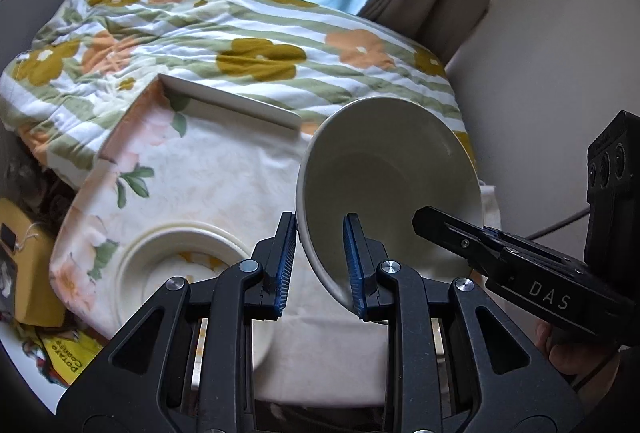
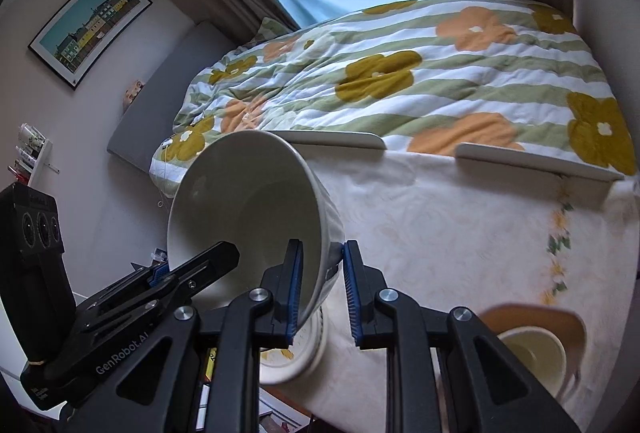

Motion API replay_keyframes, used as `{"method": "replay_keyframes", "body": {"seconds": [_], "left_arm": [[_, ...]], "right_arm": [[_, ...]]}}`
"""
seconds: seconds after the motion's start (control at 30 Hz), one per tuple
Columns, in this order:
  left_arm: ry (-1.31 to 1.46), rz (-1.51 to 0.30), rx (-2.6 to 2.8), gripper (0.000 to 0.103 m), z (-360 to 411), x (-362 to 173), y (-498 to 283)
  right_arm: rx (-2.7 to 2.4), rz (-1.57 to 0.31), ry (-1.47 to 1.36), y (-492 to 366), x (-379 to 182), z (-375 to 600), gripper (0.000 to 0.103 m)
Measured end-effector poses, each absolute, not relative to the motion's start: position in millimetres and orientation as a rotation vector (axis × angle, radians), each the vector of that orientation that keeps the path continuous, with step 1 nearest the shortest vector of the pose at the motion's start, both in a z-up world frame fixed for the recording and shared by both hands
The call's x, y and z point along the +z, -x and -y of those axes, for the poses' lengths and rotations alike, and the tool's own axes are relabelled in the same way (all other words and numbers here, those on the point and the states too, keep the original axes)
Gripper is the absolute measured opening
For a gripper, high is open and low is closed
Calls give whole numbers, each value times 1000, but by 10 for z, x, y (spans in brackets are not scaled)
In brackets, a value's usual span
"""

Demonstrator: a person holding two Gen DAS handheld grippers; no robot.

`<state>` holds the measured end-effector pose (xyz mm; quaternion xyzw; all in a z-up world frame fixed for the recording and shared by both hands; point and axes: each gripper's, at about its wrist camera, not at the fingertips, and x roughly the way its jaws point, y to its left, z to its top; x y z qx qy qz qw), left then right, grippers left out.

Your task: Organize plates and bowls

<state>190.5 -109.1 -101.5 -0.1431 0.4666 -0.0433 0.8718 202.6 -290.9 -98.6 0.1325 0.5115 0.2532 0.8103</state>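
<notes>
We are holding a white ceramic bowl (image 1: 384,181) tilted in the air above the cloth-covered table (image 1: 224,177), with both tools on its rim: our left gripper (image 1: 320,265) is straddling the near wall at six o'clock, jaws only part closed around it, while our right gripper (image 2: 320,289) is pinching the rim toward four o'clock. A white plate (image 1: 180,261) is lying on the table at eight o'clock of the bowl, and a cream cup (image 2: 532,361) is sitting on a tan plate (image 2: 560,317) at the table's near right.

Cloth-covered table (image 2: 440,217) bears a plate (image 1: 180,253) and cup (image 2: 532,357).
</notes>
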Motion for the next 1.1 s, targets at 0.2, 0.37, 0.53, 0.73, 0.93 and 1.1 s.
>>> {"method": "replay_keyframes", "body": {"seconds": [0.2, 0.37, 0.53, 0.73, 0.93, 1.1], "left_arm": [[285, -1029, -197, 22, 1763, -1117, -1653], [240, -1099, -286, 21, 2241, -1305, -1602], [194, -1166, -340, 21, 2541, -1497, -1627], [143, -1253, -352, 21, 2754, -1783, -1688], [98, -1300, -336, 22, 2850, -2017, -1737], [74, -1297, -308, 21, 2866, -2110, -1799]], "right_arm": [[447, -1097, -303, -1660, -1022, 3516, 18], [355, -1110, -322, -1465, -1145, 3906, 18], [288, -1138, -362, -1359, -1320, 4139, 18], [248, -1186, -390, -1296, -1602, 4345, 18], [238, -1223, -375, -1287, -1831, 4383, 18], [240, -1219, -328, -1271, -1905, 4329, 18]]}}
